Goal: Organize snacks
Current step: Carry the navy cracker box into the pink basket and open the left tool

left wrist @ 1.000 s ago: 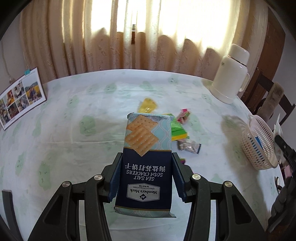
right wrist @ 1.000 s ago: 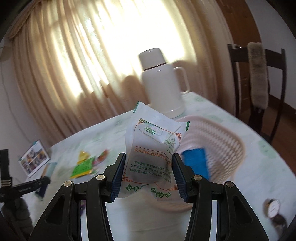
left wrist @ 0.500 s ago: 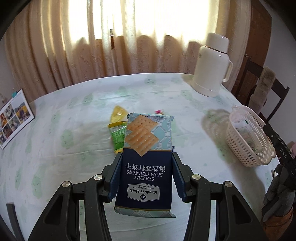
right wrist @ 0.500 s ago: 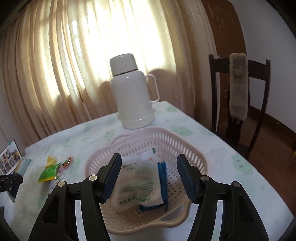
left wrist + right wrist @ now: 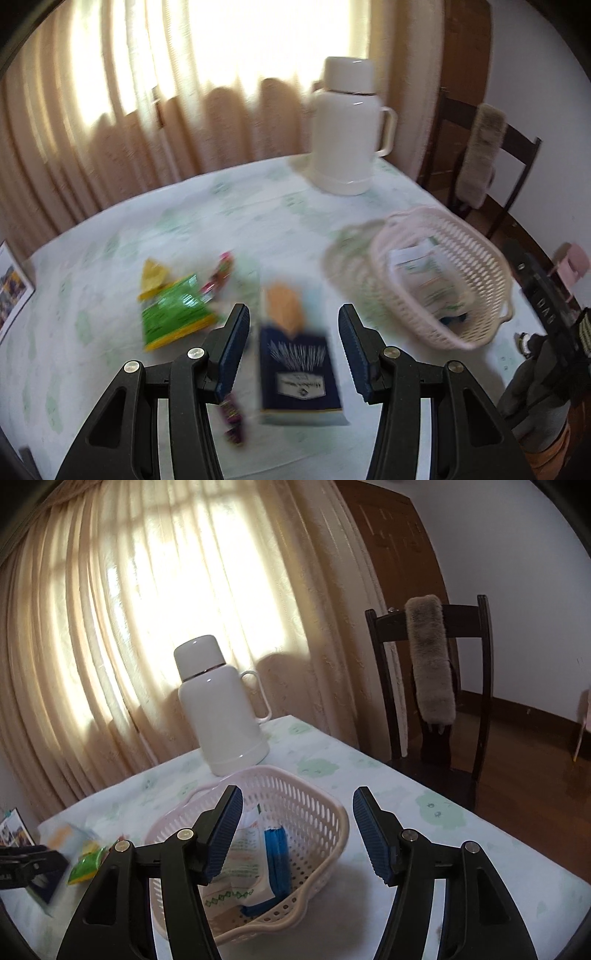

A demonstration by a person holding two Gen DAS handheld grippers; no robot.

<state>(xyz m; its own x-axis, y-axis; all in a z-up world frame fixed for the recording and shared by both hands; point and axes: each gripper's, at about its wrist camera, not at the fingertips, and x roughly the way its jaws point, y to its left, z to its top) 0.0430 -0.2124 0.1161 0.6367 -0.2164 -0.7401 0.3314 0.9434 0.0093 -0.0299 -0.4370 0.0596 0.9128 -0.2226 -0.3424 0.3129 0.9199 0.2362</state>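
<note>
A navy sea-salt cracker pack (image 5: 295, 365) shows blurred between the fingers of my left gripper (image 5: 291, 310), with a gap on each side and neither pad on it. Whether it rests on the table I cannot tell. The pink basket (image 5: 480, 243) stands to its right. My right gripper (image 5: 297, 794) hangs open just before the basket (image 5: 325, 801) with nothing between its fingers. Inside lie a white-and-green packet (image 5: 243, 853) and a blue packet (image 5: 277, 853).
A green pack (image 5: 173, 314), a yellow pack (image 5: 153, 275) and a pink candy (image 5: 221, 269) lie left of the crackers, a purple wrapper (image 5: 232, 417) under my left finger. A white thermos (image 5: 221, 712) stands behind the basket. A dark chair (image 5: 428, 686) is at the table's right edge.
The right gripper let the white packet fall into the basket, widened and drew back. The left gripper swung toward the basket; the cracker pack no longer fills its jaws.
</note>
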